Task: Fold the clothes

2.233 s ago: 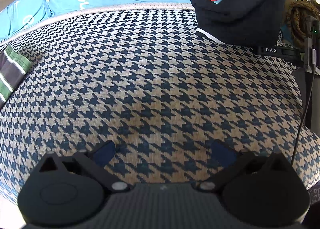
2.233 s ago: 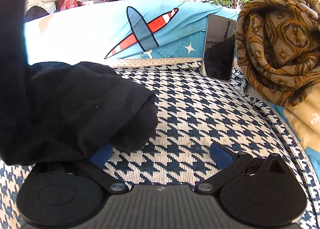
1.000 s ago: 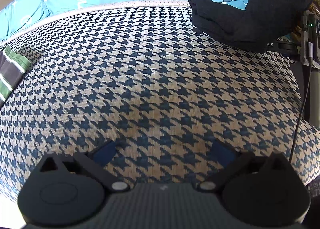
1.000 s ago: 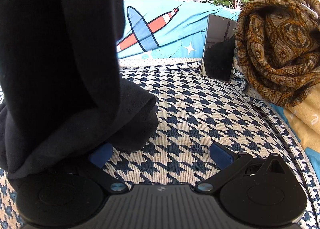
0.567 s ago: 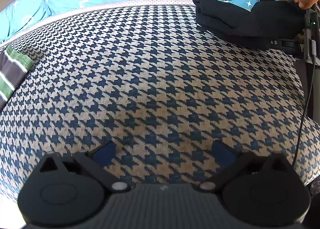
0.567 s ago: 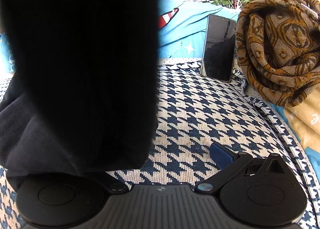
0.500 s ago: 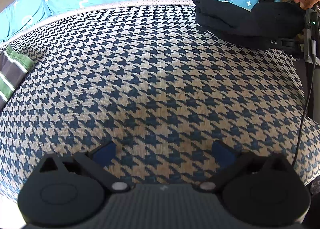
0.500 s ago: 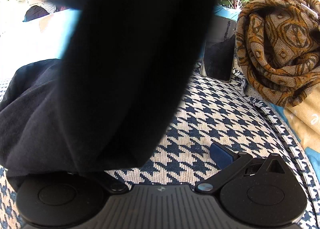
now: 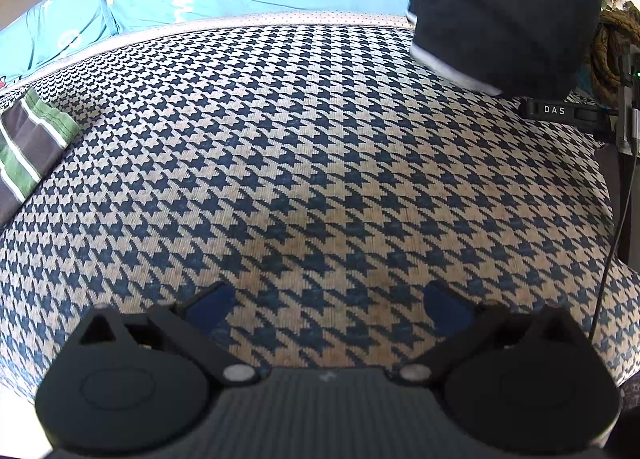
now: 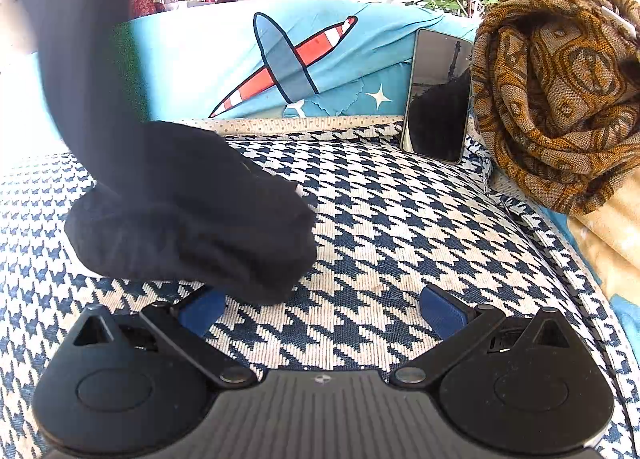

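A black garment (image 10: 188, 215) hangs from above, its lower end bunched on the houndstooth cushion (image 10: 400, 227). It lies just ahead of my right gripper (image 10: 320, 309), which is open and empty, its left fingertip (image 10: 200, 309) close under the cloth. In the left wrist view the garment (image 9: 508, 7) hangs at the far right, lifted above the cushion (image 9: 304, 163). My left gripper (image 9: 326, 305) is open and empty, low over the cushion's near part, far from the garment.
A striped green and grey folded cloth (image 9: 28, 147) lies at the cushion's left edge. A phone (image 10: 438, 95) leans on the blue airplane-print backrest (image 10: 288, 59). A brown patterned scarf (image 10: 560, 99) is piled at right. A black device (image 9: 560, 111) and cable sit at the right edge.
The black garment was draped low over the right gripper, then lifted up again; now it hangs high with only its lower end on the cushion. Both grippers stayed in place.
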A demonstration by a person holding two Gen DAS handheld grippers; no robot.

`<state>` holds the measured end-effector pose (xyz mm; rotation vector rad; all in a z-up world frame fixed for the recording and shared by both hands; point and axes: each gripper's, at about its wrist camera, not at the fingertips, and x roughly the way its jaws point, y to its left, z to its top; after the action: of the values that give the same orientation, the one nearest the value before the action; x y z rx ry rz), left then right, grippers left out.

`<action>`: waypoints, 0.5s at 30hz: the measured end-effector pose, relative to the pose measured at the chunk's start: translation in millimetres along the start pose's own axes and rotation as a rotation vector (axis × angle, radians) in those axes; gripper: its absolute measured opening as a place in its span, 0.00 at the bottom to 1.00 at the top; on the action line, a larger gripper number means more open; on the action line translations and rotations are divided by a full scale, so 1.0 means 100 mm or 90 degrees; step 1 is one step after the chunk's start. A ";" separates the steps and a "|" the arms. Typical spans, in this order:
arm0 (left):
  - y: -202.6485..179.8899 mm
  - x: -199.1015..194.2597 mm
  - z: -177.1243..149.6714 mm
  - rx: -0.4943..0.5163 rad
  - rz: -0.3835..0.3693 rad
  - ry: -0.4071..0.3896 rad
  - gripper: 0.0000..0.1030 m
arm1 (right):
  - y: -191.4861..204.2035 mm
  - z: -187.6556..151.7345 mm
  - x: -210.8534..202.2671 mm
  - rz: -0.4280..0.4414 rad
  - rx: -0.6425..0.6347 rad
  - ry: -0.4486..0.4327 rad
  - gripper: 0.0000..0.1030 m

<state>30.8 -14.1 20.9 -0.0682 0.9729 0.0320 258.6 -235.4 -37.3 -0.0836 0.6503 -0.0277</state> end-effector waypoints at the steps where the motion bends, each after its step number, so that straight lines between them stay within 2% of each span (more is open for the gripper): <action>1: -0.01 0.00 0.00 0.001 0.001 -0.001 1.00 | 0.02 0.00 0.01 0.000 0.000 0.000 1.00; 15: 0.09 -0.09 -0.01 -0.018 0.005 -0.015 1.00 | 0.01 -0.01 0.04 -0.003 0.000 -0.001 1.00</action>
<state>24.5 -5.1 27.4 -0.0907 0.9485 0.0537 261.1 -234.8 -40.6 -0.0855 0.6482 -0.0318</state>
